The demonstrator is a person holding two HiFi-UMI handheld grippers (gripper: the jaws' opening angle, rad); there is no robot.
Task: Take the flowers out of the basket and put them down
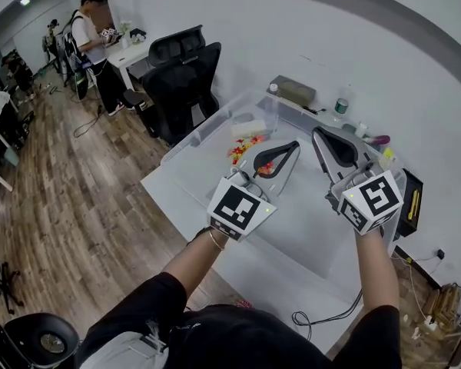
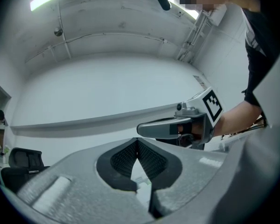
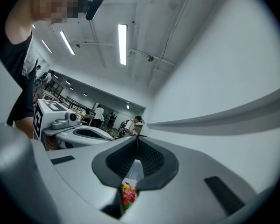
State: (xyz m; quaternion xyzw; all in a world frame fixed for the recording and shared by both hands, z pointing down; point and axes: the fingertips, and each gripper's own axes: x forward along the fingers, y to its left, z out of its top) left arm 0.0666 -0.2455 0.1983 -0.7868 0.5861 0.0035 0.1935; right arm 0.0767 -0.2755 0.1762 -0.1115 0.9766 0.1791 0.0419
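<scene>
In the head view we hold the left gripper (image 1: 294, 146) and the right gripper (image 1: 318, 134) above the white table (image 1: 307, 229). The red-and-yellow flowers (image 1: 244, 149) lie on the table's far part. In the left gripper view our jaws are pressed together and empty. In the right gripper view the jaws are likewise together, above the table.

Bare tabletop (image 1: 303, 221), flowers (image 1: 242, 151) ahead
</scene>
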